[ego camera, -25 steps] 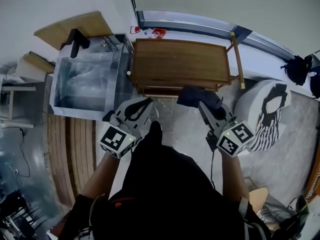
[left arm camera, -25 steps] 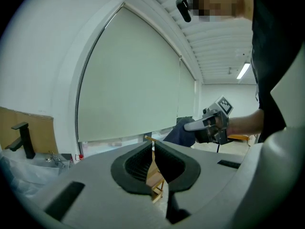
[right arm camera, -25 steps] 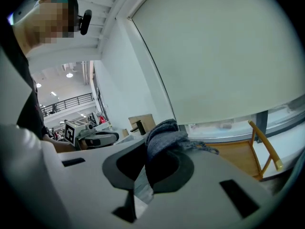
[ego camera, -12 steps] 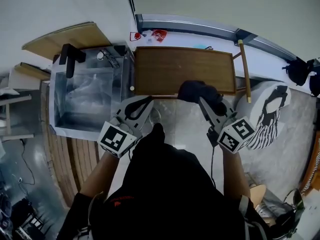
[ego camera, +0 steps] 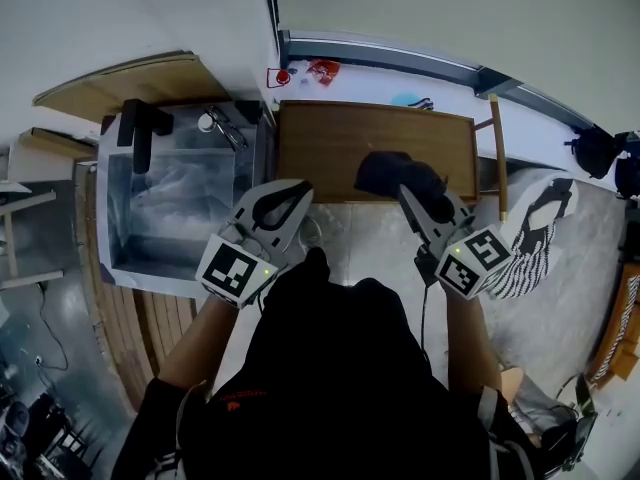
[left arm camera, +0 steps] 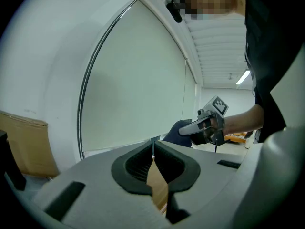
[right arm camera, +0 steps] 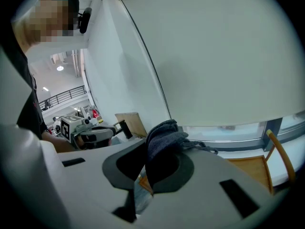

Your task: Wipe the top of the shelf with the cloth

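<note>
The wooden shelf top [ego camera: 340, 138] lies ahead of me, brown and bare. A dark blue cloth [ego camera: 392, 172] hangs bunched over its near edge, with my right gripper [ego camera: 410, 194] shut on it. In the right gripper view the cloth [right arm camera: 163, 138] bulges up from between the jaws. My left gripper [ego camera: 297, 190] hovers at the shelf's near left corner, shut with nothing in it. In the left gripper view its tips [left arm camera: 153, 146] meet, and the right gripper [left arm camera: 206, 123] with the cloth [left arm camera: 177, 129] shows beyond.
A clear-walled bin [ego camera: 175, 203] stands against the shelf's left side. A white pouf with a black pattern [ego camera: 540, 230] sits at the right, beside a wooden pole [ego camera: 497, 153]. Small red items [ego camera: 312, 70] lie on the sill behind. Wooden boards [ego camera: 120, 76] lean at the far left.
The right gripper has carried the cloth forward from in front of the shelf onto its near edge. The left gripper has moved up a little toward the shelf's corner.
</note>
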A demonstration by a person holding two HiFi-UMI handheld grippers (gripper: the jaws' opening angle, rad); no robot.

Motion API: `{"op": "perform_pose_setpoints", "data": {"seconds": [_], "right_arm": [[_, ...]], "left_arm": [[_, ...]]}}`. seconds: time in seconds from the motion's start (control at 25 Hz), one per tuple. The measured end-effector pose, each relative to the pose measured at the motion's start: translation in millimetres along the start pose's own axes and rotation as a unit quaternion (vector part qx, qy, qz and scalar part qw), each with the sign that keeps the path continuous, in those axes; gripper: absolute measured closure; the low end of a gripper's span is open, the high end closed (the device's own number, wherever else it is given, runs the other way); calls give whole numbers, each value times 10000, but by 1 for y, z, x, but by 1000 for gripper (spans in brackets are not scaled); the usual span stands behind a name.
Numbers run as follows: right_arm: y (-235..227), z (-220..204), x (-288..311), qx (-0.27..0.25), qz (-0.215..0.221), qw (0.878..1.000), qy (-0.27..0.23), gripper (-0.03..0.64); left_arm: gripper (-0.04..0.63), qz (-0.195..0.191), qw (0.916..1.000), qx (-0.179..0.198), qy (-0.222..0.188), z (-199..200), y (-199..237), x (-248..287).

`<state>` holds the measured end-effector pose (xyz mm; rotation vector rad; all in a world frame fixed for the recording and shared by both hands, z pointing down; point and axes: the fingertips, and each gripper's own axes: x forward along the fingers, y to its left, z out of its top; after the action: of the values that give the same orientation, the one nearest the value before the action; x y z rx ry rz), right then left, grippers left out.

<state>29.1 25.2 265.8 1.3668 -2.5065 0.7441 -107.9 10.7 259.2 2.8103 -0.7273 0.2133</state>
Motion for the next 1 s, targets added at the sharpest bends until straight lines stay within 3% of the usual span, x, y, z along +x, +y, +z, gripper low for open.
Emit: {"op": "perform_pose_setpoints", "data": {"seconds": [0.6,1.0], "right_arm": [[-25,-2,54,-118,158,9989,423,588],[-71,-10,74,-254,617,9955,667,588]], "left_arm": [[568,165,9998,-139,55,-13,39,20],[568,740,9964,-282,295,-27,45,52]]}}
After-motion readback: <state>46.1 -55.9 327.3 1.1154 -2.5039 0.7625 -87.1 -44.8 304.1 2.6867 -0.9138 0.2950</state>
